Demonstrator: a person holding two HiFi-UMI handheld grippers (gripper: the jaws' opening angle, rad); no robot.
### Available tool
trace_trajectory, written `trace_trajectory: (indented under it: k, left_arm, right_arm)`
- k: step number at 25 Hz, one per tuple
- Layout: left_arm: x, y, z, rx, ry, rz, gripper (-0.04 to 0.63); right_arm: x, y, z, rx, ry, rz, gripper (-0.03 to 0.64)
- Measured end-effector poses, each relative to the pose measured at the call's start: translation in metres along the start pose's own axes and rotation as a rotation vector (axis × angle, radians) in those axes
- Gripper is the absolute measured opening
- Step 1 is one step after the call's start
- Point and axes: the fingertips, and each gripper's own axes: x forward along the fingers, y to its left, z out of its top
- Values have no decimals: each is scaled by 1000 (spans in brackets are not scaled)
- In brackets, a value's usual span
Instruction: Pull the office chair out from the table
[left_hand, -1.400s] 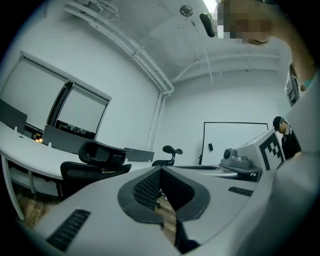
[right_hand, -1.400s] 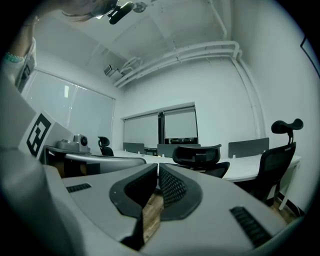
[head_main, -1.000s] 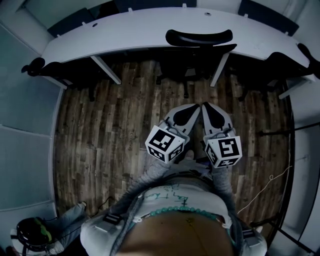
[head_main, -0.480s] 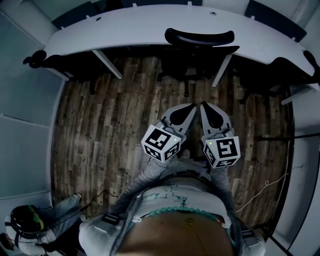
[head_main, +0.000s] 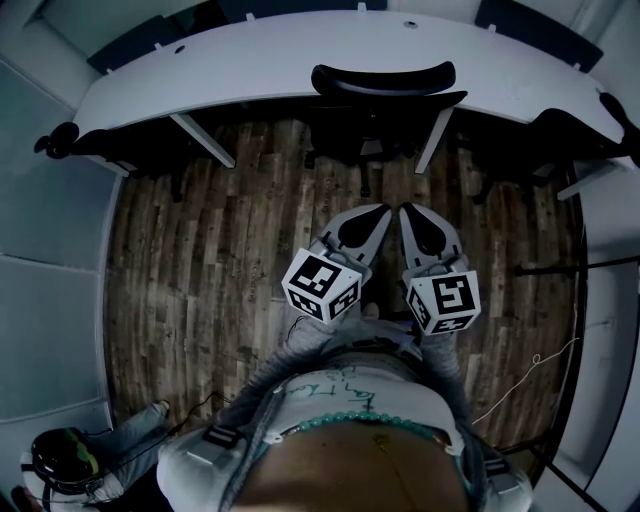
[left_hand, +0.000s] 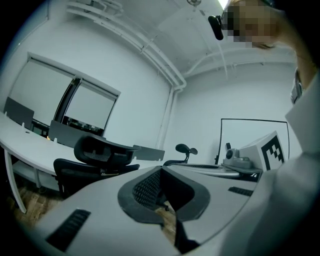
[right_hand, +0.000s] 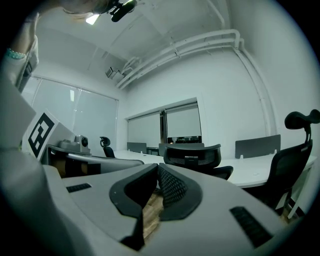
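- The black chair (head_main: 384, 78) is sitting tucked under the table (head_main: 230, 62) at twelve o'clock, with its curved headrest showing.
- You are holding the left gripper (head_main: 384, 211) and the right gripper (head_main: 405, 210) closed and empty.

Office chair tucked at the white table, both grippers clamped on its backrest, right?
Not quite. The office chair is tucked at the white table, but the head view shows the left gripper and right gripper shut empty, short of it.

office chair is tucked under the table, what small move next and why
Probably carry both tools forward to the office chair: it sits tucked under the table, and the left tool and right tool are shut, empty, and short of it over the floor.
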Motion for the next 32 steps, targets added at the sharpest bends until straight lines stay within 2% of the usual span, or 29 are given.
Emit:
trace_trajectory:
  k: [23,32]
  left_arm:
    - [87,113,36,-7,-1,-134,11]
    - [101,136,30,-34,24,-140,11]
  right_arm:
    - [131,-58,24,7,-21,-129,21]
    - [151,-72,17,18,2,-152,21]
